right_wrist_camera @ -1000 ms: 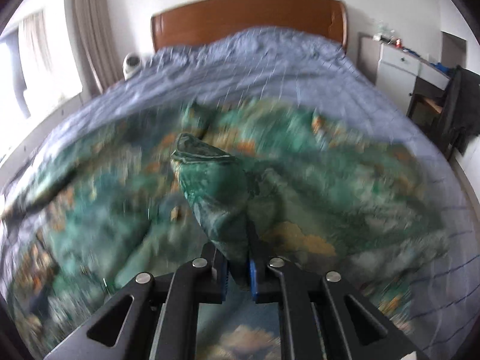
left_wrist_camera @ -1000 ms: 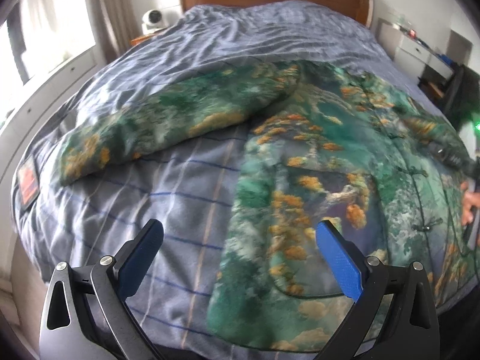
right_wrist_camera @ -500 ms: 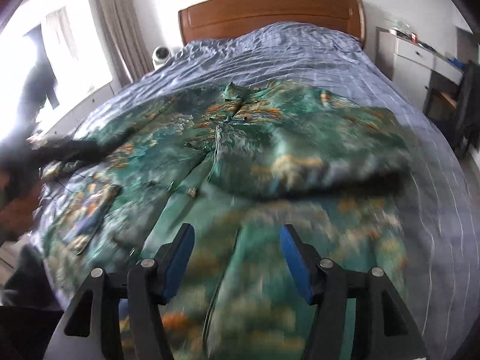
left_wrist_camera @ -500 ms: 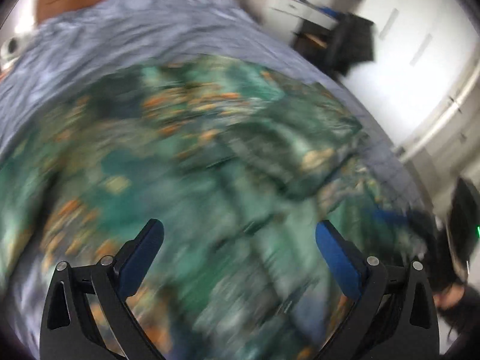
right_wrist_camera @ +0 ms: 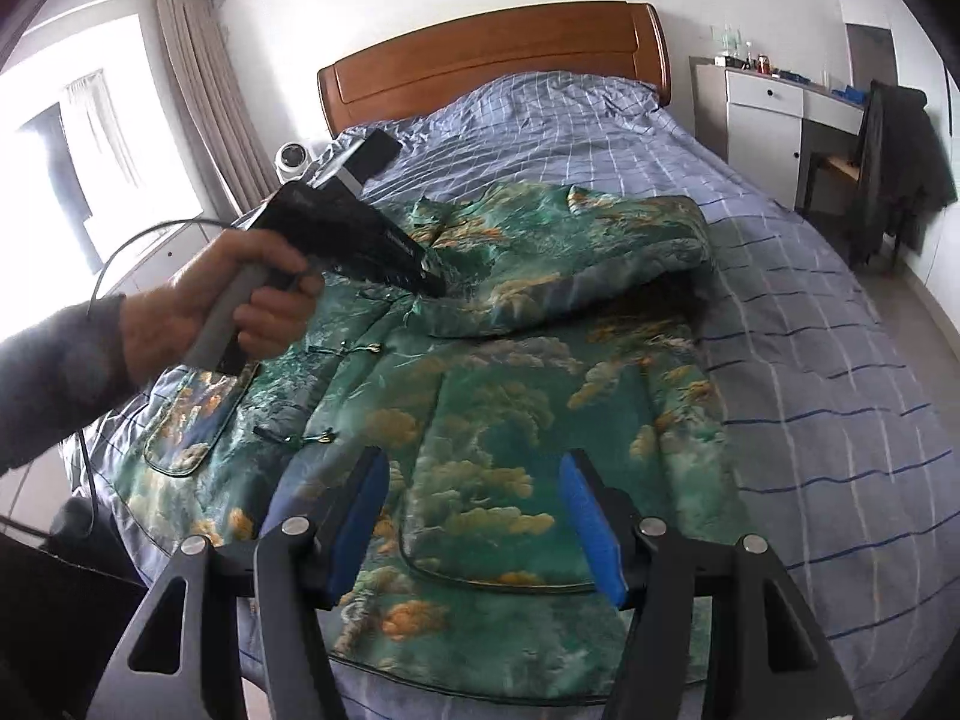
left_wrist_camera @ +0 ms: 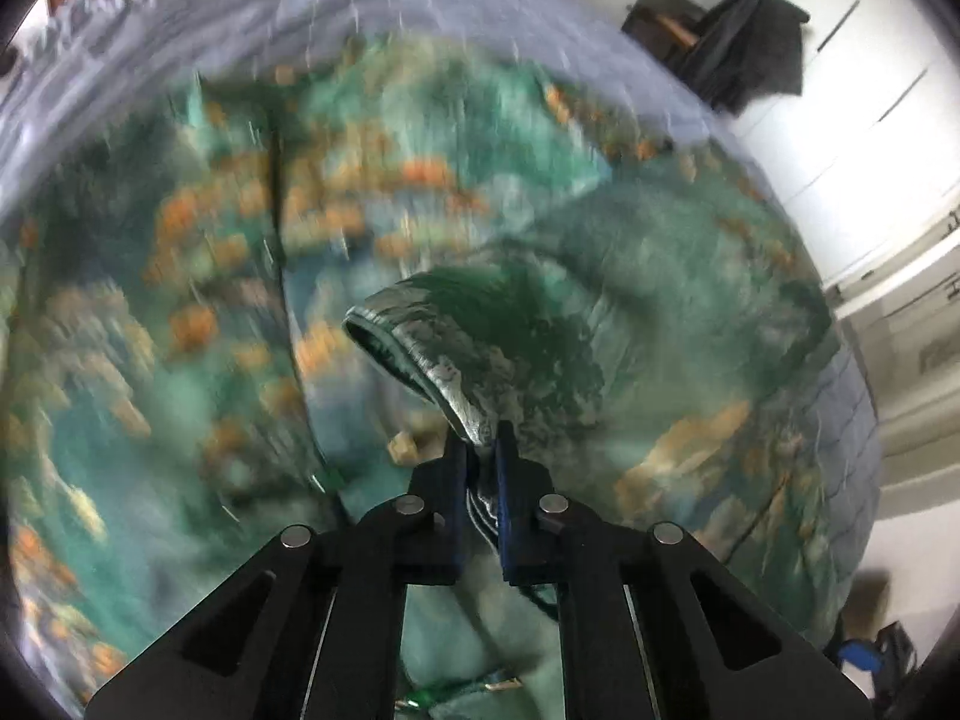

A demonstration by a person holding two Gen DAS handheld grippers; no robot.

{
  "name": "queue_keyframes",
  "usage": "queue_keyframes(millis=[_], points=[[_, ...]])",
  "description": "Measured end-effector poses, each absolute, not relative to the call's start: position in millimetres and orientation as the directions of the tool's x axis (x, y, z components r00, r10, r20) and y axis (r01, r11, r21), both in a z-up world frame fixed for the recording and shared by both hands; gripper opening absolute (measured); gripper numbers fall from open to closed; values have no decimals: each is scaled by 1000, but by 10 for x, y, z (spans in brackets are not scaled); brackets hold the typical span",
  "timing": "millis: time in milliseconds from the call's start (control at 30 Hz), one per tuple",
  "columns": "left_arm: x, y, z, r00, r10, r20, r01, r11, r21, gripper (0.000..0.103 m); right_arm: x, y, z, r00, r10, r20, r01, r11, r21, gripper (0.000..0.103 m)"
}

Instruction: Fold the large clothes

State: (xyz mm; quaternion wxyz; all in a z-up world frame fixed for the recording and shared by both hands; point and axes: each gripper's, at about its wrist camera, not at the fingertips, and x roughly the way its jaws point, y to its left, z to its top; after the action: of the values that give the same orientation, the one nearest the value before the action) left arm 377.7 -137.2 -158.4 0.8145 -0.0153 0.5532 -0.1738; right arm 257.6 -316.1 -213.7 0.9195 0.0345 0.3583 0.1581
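Your green jacket (right_wrist_camera: pixel 516 420), printed with orange clouds, lies flat across the near half of the bed (right_wrist_camera: pixel 840 324), front up, one sleeve (right_wrist_camera: pixel 600 264) folded across its chest, collar toward the headboard (right_wrist_camera: pixel 492 66).

Green jacket (right_wrist_camera: pixel 498 420) printed with orange and cream clouds, trimmed in dark piping. Blue-grey bed cover (right_wrist_camera: pixel 810 330) crossed by a check of white and dark blue lines. Reddish-brown wooden headboard (right_wrist_camera: pixel 492 60). Beige curtain (right_wrist_camera: pixel 204 90). White drawers (right_wrist_camera: pixel 762 114). Black coat (right_wrist_camera: pixel 894 162). Black gripper (right_wrist_camera: pixel 474 516) with blue pads (right_wrist_camera: pixel 591 516). Grey sleeve (right_wrist_camera: pixel 48 372).
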Motion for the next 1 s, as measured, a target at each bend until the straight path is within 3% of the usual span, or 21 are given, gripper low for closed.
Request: queue_keyframes(millis=[200, 433, 500, 567, 633, 800, 933, 1000], points=[[4090, -960, -1184, 461, -254, -850, 184, 965, -189, 5, 2871, -3398, -2013, 727, 272, -630, -240, 961, 137, 61], [4249, -832, -1660, 415, -195, -889, 146, 978, -147, 7, 4007, -3794, -2010, 752, 160, -640, -161, 985, 57, 61], [4250, -848, -1727, 417, -196, -888, 141, 979, -150, 7, 4460, -3907, -2037, 742, 141, -655, -132, 989, 63, 48], [4280, -858, -1785, 412, -195, -890, 136, 979, -151, 8, 4871, -3960, -2065, 724, 132, -677, -119, 991, 66, 24], [4297, -859, -1853, 413, -190, -890, 135, 980, -147, 8, 5247, -3970, -2097, 703, 131, -699, -107, 991, 78, 16], [4296, -886, -1973, 430, -168, -887, 145, 983, -116, 9, 6033, -3751, -2284, 646, 138, -751, -124, 989, 74, 15], [4249, -897, -2008, 448, -155, -881, 160, 983, -92, 10, 6393, -3756, -2751, 517, 167, -840, -76, 986, 150, 14], [4263, -903, -2015, 447, -154, -881, 162, 983, -90, 10, 6387, -3772, -2861, 512, 171, -842, -67, 985, 159, 12]])
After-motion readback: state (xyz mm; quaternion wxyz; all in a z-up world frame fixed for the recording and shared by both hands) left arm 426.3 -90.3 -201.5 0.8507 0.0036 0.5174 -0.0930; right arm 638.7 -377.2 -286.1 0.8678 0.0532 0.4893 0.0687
